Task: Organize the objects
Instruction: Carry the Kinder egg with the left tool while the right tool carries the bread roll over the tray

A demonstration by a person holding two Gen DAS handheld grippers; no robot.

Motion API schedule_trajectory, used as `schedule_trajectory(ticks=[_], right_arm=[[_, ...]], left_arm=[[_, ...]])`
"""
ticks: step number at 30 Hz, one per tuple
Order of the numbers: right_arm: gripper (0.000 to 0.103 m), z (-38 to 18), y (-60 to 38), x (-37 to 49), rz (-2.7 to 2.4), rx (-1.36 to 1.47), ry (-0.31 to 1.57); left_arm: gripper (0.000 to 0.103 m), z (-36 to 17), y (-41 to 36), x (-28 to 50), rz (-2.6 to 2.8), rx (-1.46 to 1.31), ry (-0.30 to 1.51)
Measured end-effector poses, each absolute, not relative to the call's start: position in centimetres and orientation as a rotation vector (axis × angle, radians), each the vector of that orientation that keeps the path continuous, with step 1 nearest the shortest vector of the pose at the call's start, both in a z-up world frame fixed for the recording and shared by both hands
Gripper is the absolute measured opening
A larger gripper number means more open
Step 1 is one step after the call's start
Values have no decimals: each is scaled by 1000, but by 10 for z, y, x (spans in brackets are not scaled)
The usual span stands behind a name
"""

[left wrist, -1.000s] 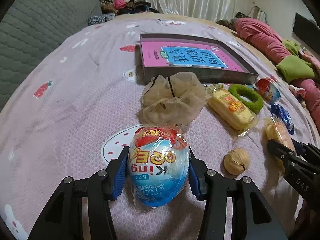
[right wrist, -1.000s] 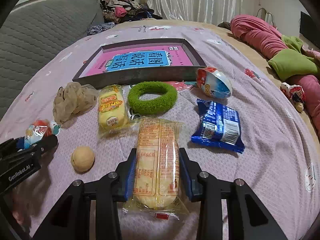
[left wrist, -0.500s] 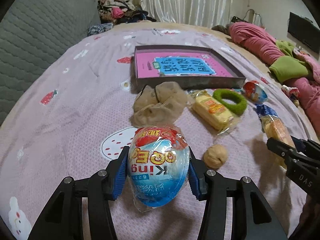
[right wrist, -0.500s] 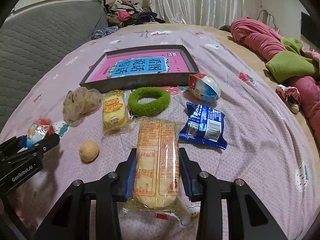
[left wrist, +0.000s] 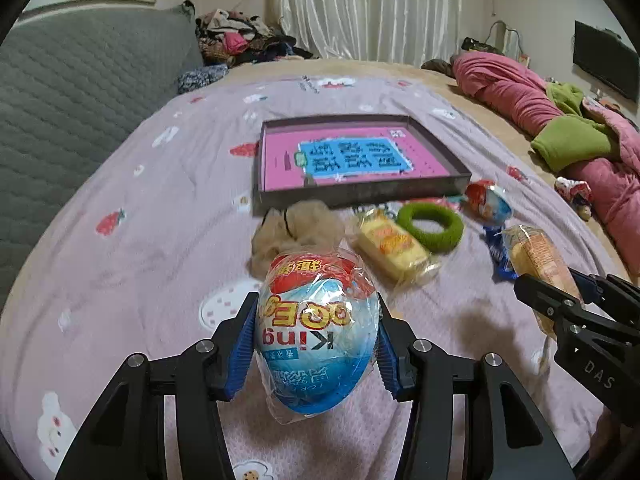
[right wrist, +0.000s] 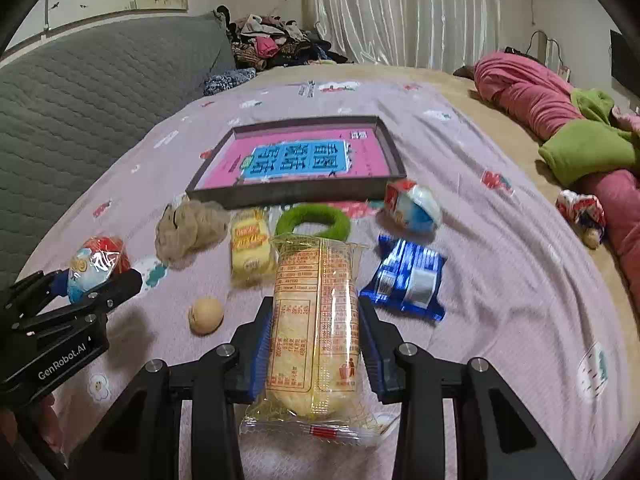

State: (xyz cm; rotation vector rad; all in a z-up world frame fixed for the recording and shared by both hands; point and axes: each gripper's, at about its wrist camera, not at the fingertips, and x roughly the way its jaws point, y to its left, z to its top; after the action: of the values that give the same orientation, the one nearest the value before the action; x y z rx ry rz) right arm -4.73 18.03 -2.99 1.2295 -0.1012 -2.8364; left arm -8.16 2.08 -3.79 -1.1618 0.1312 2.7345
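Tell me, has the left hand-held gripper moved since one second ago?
Yes. The left hand-held gripper has pulled back and risen: the tray and beige scrunchie now look farther away.

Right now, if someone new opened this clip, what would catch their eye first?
Probably the two full grippers: the left gripper clamps a blue-and-white egg-shaped snack in its jaws, and the right gripper clamps a long wrapped cake. Beyond them on the lilac bedspread lies a shallow box with a pink-and-blue sheet inside, with a green ring, a blue packet and more snacks along its near side.
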Motion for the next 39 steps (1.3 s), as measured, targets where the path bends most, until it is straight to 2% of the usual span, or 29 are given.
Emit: schedule_trajectory(ticks=[8,21,39], right_arm=[[40,-3,190,-57,-2843,1160,-85],[40,42,200,-80,-2863,1057,46],[40,81,212,-127,-2796,956,1]], left_arm=[[54,-10,31,-93,2747,-1103,144],[54,32,49,-129,2768,-1031,173],[54,66,64,-180,2805,-992,219]])
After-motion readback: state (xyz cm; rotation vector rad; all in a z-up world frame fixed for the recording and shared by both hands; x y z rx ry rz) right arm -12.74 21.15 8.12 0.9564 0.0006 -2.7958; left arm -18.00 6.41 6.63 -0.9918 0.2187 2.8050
